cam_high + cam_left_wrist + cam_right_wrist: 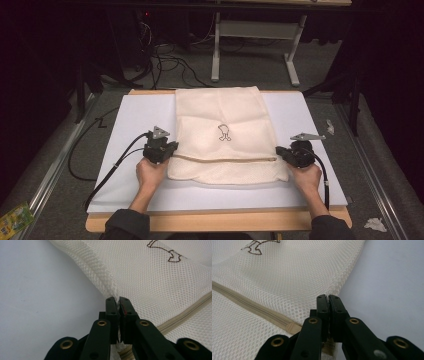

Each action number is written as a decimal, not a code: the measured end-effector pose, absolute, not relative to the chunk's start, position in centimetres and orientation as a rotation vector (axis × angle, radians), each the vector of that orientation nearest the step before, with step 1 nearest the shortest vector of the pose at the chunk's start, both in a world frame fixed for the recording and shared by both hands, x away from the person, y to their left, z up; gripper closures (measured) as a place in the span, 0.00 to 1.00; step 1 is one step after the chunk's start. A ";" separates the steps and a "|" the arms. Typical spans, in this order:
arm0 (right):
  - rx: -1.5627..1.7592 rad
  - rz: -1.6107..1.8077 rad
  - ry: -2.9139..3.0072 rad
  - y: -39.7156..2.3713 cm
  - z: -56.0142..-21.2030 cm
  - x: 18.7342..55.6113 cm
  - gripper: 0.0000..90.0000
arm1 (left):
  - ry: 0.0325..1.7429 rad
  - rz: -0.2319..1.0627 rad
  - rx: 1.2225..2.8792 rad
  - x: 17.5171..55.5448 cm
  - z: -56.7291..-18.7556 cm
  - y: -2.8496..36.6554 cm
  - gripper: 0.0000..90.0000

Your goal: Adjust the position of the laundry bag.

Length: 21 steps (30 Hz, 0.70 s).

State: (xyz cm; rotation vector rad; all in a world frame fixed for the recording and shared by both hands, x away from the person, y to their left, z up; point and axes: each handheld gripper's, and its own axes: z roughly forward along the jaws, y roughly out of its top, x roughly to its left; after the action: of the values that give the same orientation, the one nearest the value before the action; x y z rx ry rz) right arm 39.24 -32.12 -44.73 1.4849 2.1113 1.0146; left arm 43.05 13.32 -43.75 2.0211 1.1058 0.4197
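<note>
**Mesh laundry bag held at both side edges**

A person is gripping a cream mesh laundry bag (222, 135) lying flat on the white-topped bench (135, 115). The left hand-held gripper (117, 301) is pinching the bag's left seam, jaws closed on the netting; the right hand-held gripper (328, 298) is clamping the right edge likewise. The beige zipper (225, 159) is running crosswise between them, both hands equally near. A small embroidered figure (224, 132) is marking the soft, honeycomb-textured fabric.
</note>
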 end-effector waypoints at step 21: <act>1.447 1.093 2.143 -30.8 -44.9 36.7 0.98 | 1.112 0.393 2.008 40.9 -44.3 15.7 0.96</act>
State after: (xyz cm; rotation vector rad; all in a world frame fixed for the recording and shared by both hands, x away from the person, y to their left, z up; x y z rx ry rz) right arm 36.68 -30.81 -44.91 1.4474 2.1431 1.0928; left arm 40.89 15.73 -44.26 2.0076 1.1121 0.3932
